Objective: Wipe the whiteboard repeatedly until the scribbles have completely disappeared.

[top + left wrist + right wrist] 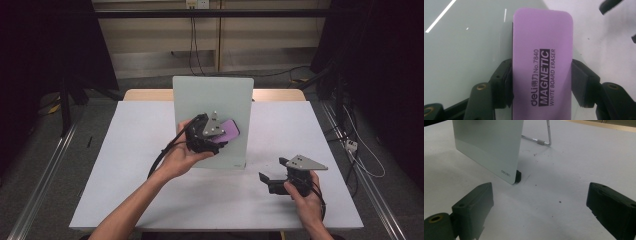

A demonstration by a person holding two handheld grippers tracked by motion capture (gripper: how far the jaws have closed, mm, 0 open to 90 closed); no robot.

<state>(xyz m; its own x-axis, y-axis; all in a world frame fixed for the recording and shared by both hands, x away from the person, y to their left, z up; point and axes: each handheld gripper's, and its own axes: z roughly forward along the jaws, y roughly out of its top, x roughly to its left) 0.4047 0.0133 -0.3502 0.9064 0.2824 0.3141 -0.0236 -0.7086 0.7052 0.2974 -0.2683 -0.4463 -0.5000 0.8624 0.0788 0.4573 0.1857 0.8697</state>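
A pale glass whiteboard (212, 107) stands upright on its stand in the middle of the white table (125, 165). My left gripper (220, 140) is in front of the board's lower right part, shut on a purple magnetic whiteboard eraser (231, 131). In the left gripper view the eraser (541, 65) is clamped by its long sides between the black pads (579, 82), lying against the board (466, 50). My right gripper (272, 172) rests low at the table's right, open with nothing between its fingers (474, 205); it faces the board's lower corner (509, 173).
A wire stand leg (546, 137) props the board from behind. A wooden table edge (277, 94) shows behind the white top. Cables trail on the floor at the right (360, 150). Dark curtains flank both sides.
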